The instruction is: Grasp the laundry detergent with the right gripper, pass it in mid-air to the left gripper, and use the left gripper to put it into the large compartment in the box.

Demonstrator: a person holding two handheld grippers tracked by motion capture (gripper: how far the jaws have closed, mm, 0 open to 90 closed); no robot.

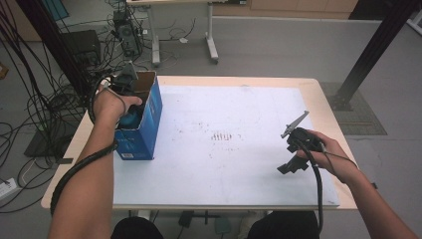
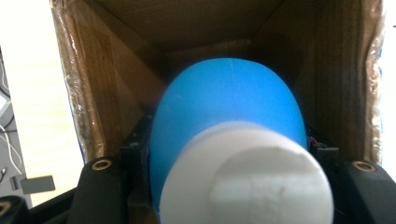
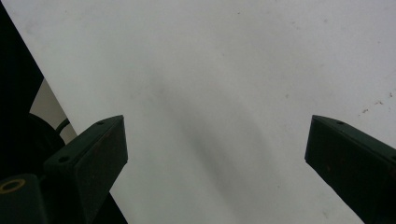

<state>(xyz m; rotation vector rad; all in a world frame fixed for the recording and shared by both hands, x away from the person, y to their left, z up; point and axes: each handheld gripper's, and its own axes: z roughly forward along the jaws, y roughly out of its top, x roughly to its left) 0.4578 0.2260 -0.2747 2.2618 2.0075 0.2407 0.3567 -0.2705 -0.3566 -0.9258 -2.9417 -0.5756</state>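
A blue bottle (image 2: 229,98) with a white cap (image 2: 247,179) sits between the jaws of my left gripper (image 2: 229,156), which is shut on it. The bottle is partway inside an open cardboard box (image 2: 112,74), cap end toward the camera. From above, the box (image 1: 149,124) is blue outside and stands at the table's left edge, with my left gripper (image 1: 132,115) reaching into its open top and a bit of the blue bottle (image 1: 130,120) showing under the hand. My right gripper (image 1: 290,166) hovers low over the table's right side, and its jaws (image 3: 215,140) stand open with nothing between them.
A white sheet (image 1: 224,144) covers most of the wooden table (image 1: 328,114). Cables and a black box lie on the floor at the left (image 1: 59,89). A black post (image 1: 373,50) stands at the back right, and another table's legs (image 1: 211,45) behind.
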